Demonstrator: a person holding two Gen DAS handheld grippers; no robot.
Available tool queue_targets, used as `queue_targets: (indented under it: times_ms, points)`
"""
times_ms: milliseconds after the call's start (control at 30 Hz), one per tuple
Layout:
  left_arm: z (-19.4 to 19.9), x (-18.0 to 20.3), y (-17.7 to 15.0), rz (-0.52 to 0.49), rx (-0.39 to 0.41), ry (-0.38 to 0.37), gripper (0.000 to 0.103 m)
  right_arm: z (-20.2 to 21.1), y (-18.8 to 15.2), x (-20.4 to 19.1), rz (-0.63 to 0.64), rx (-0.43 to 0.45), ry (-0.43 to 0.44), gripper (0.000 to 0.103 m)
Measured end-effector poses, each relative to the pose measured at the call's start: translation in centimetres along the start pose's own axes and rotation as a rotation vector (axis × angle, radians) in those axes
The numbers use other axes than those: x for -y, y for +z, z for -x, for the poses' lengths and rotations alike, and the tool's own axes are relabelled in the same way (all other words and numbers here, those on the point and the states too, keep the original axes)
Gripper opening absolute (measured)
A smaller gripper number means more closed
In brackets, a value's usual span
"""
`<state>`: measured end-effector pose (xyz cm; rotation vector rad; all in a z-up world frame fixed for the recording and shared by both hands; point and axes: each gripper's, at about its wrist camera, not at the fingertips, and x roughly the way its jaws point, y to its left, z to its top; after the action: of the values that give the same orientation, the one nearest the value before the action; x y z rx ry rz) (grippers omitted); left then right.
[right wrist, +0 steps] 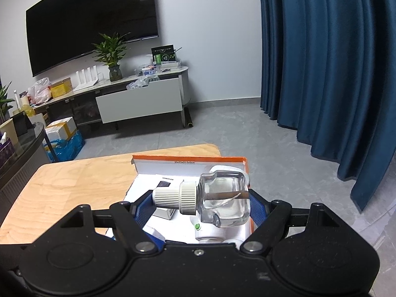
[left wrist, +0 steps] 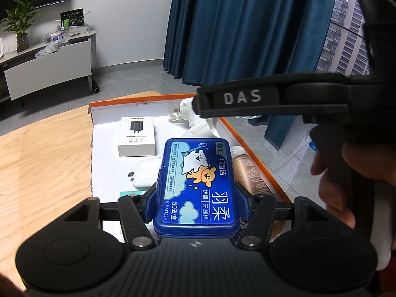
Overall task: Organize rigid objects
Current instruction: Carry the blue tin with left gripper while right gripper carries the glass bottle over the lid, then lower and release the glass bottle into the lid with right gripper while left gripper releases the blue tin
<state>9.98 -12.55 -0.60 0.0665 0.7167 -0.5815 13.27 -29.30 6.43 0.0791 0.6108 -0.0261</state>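
A wooden table [right wrist: 61, 185] carries an orange-rimmed tray [left wrist: 250, 143] holding a white box [left wrist: 136, 136], a tan tube [left wrist: 252, 173] and other white items. Above the tray, the left gripper [left wrist: 195, 193] is clamped on a blue floss case [left wrist: 195, 185]; the right gripper [right wrist: 200, 198] is clamped on a clear glass bottle [right wrist: 225, 198] lying sideways, white cap [right wrist: 175, 198] leftward.

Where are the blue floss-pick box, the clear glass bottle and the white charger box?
blue floss-pick box [left wrist: 195, 190], left wrist view, printed lid.
clear glass bottle [right wrist: 225, 198], right wrist view, glass body.
white charger box [left wrist: 136, 136], left wrist view, top face.
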Motion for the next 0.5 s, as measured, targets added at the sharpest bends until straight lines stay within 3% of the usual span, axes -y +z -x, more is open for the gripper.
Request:
queue_targets:
  times_ms: [500]
  points:
    - [-0.9,0.2,0.0,-0.021,-0.015,-0.026,0.062,-4.1,1.4,-0.7,0.088,-0.056,0.029,0.092]
